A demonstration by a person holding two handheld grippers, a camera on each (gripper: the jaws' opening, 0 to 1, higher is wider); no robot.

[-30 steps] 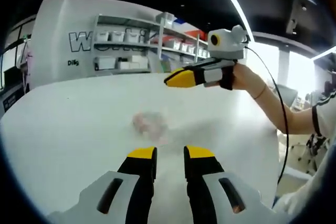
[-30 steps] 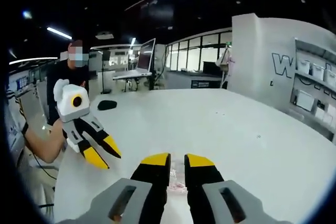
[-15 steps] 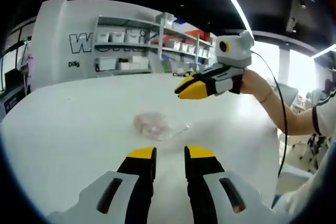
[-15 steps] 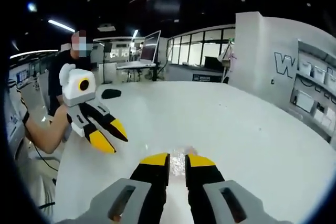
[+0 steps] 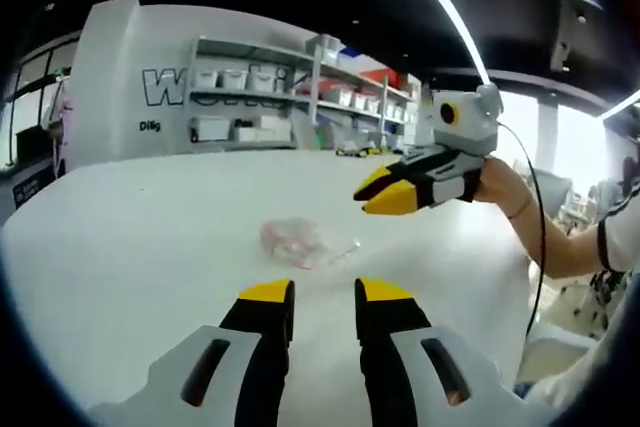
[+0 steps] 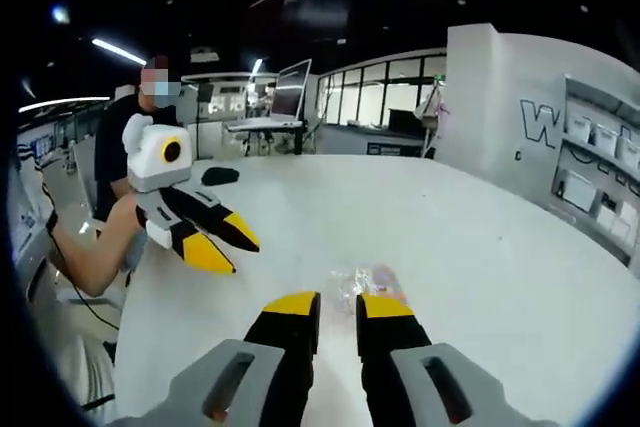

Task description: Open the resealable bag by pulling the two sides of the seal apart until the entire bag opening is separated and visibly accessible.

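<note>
A small clear resealable bag (image 5: 302, 240) with pinkish contents lies flat on the round white table (image 5: 130, 237). In the left gripper view my left gripper (image 5: 325, 293) stands open a short way before the bag, holding nothing. My right gripper (image 5: 392, 190) hovers above the table to the right of the bag, off its surface. In the right gripper view the bag (image 6: 365, 281) lies just beyond my right gripper (image 6: 338, 305), which is open by a narrow gap and empty. The left gripper (image 6: 224, 241) hangs left of the bag with its jaws apart.
Shelves with white boxes (image 5: 250, 97) stand against the wall behind the table. A person (image 6: 125, 137) is at the far side, near a dark small object (image 6: 218, 175) on the tabletop. The table's edge (image 5: 527, 277) curves close on the right. A cable (image 5: 540, 247) trails from the right gripper.
The right gripper has drawn back, so the bag now shows beyond its jaws. In the right gripper view the left gripper has come closer to the bag. The bag lies where it was.
</note>
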